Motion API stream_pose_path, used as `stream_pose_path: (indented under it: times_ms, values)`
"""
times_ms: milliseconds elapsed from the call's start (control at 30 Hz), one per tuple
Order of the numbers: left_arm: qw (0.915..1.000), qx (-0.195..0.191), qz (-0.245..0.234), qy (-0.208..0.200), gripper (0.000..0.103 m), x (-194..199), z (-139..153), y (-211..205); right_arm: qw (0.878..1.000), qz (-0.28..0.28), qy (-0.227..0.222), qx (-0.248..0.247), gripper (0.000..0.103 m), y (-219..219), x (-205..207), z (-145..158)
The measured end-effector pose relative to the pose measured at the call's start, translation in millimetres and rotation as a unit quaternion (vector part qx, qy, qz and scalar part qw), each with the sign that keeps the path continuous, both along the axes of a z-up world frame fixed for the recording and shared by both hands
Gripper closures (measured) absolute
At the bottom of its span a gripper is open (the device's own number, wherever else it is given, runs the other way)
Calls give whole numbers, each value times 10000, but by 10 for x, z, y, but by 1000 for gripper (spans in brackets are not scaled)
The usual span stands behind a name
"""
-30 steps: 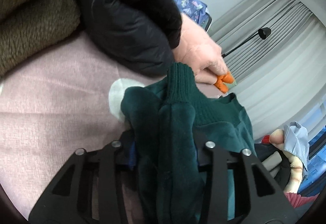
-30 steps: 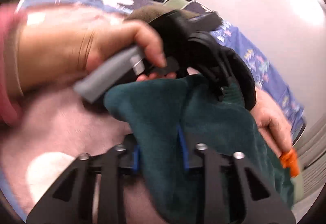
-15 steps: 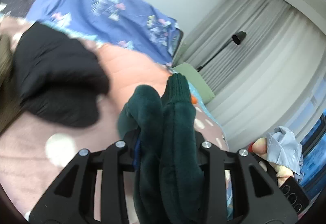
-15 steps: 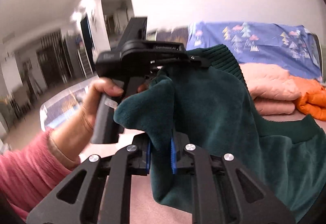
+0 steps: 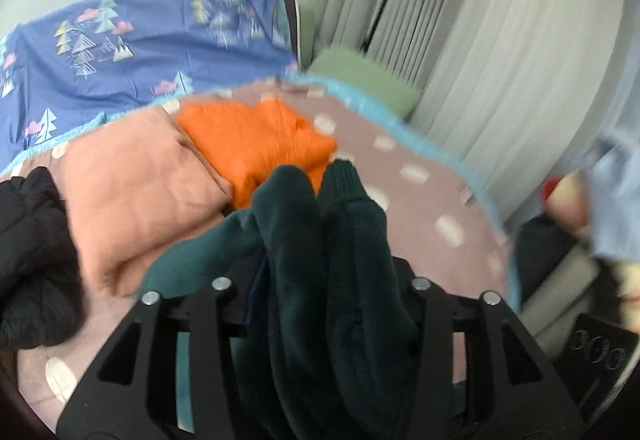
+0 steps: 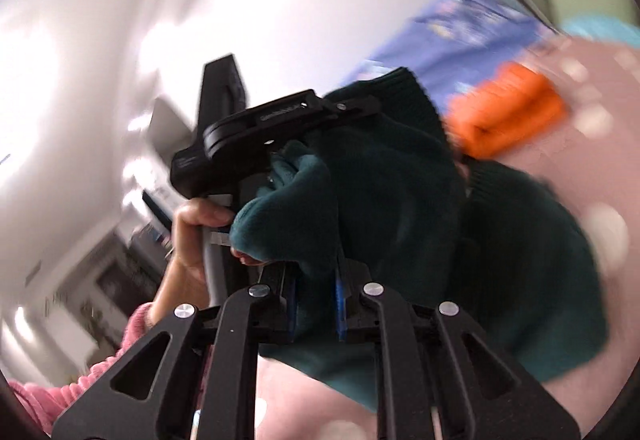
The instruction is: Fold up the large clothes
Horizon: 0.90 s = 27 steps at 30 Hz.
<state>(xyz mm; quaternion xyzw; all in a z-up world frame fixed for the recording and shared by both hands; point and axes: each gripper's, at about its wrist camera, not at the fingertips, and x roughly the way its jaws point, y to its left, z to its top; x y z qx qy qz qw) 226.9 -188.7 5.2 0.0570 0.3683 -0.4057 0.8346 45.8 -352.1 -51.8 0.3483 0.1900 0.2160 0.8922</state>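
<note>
A dark green fleece sweater (image 5: 320,260) with ribbed cuffs is bunched between the fingers of my left gripper (image 5: 320,304), which is shut on it and holds it above the bed. My right gripper (image 6: 316,304) is shut on another fold of the same green sweater (image 6: 400,208). In the right wrist view the left gripper's black body (image 6: 256,136) and the hand (image 6: 196,240) holding it show just behind the sweater, so both grippers are close together. The sweater's body hangs down to the right.
The bed has a pink dotted cover (image 5: 420,192) with a light blue edge. On it lie a folded orange garment (image 5: 256,144), a folded peach garment (image 5: 136,200) and a black jacket (image 5: 32,260). A blue tree-print sheet (image 5: 140,44) and grey curtains (image 5: 500,40) stand behind.
Both grippers have lifted and swung with the sweater. The left view has turned from the black jacket to the orange and peach pile; the right view has tilted, showing wall and ceiling.
</note>
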Motion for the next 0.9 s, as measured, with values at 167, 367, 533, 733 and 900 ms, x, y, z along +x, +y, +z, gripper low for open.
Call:
stream_pose_path:
  times_ms: [167,367,533,733,900]
  values:
    - [9956,191,-96,915,31,239,-748,-542,9950,-440,775,455,88,-437,-48,-665]
    - [9959,766,117,474,28,165,-841,-828,9892,-694,1242,346,65,-594,-141,-983]
    - [9909,1324,185,144,25,72,-866,-1098,9853,-1011,1357,-239,51,-533,-254,-810]
    - [9856,1675,109,-196,24,-22,-834,-1187,9811,-1219,1346,-662,75,-503,-110,-761]
    - [9915,1093,-164,-690,25,-192,-340,-954,9810,-724,1613,804,85,-569,-189,-1051]
